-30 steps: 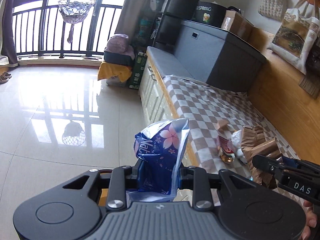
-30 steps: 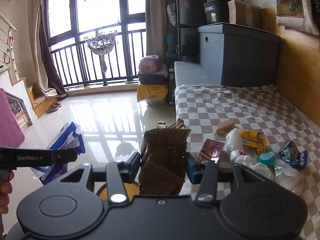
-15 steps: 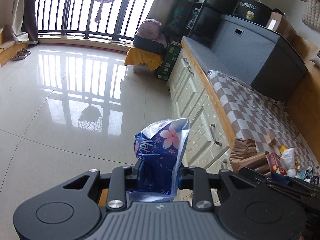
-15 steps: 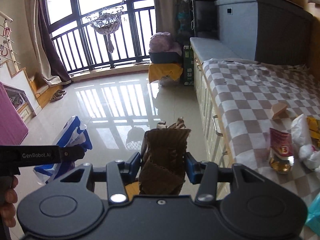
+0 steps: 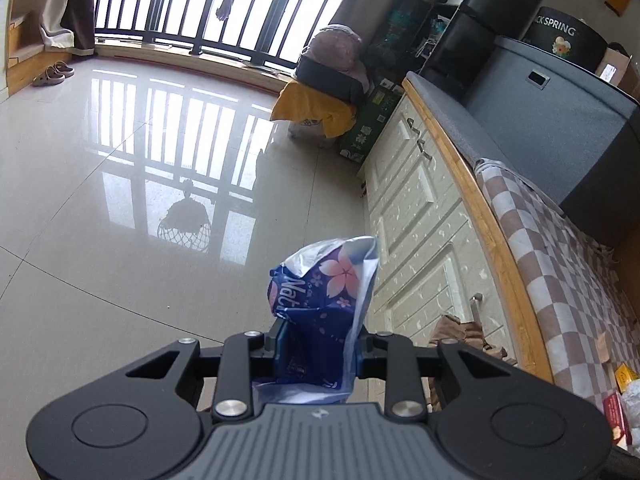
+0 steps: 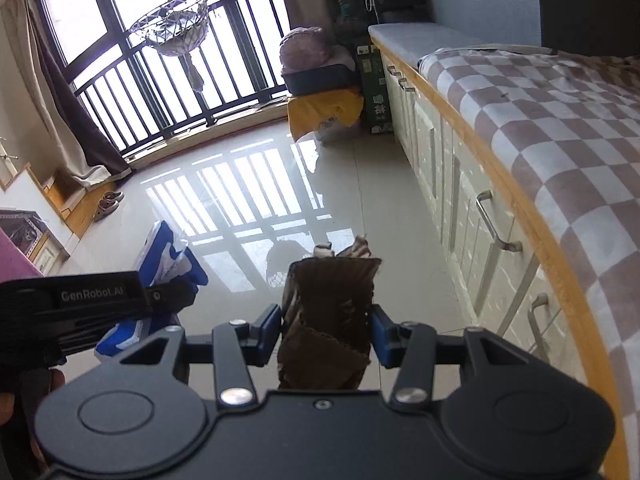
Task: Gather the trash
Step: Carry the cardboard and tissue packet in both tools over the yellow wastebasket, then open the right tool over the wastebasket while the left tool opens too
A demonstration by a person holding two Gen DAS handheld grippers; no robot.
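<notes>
Left gripper [image 5: 318,350] was clamped on a crumpled blue plastic wrapper with pink blossoms [image 5: 326,300]; right gripper [image 6: 325,334] pinched a torn brown paper bag [image 6: 328,320]. Both were carried upright over the glossy tiled floor [image 6: 248,208], probably bound for a bin, none visible. More litter lay on the checked bed cover [image 5: 568,292].

Strong daylight pours in through the balcony windows [image 6: 168,40], which are blown out to near white. The glossy floor [image 5: 120,200] mirrors the railing [image 5: 208,12] as bright striped glare in both views. Fisheye distortion bends the wooden bed edge [image 6: 532,216] and the cabinet fronts [image 5: 416,216]. Each claw body in the foreground is dark and backlit. Focus is sharp throughout, with no motion blur.
</notes>
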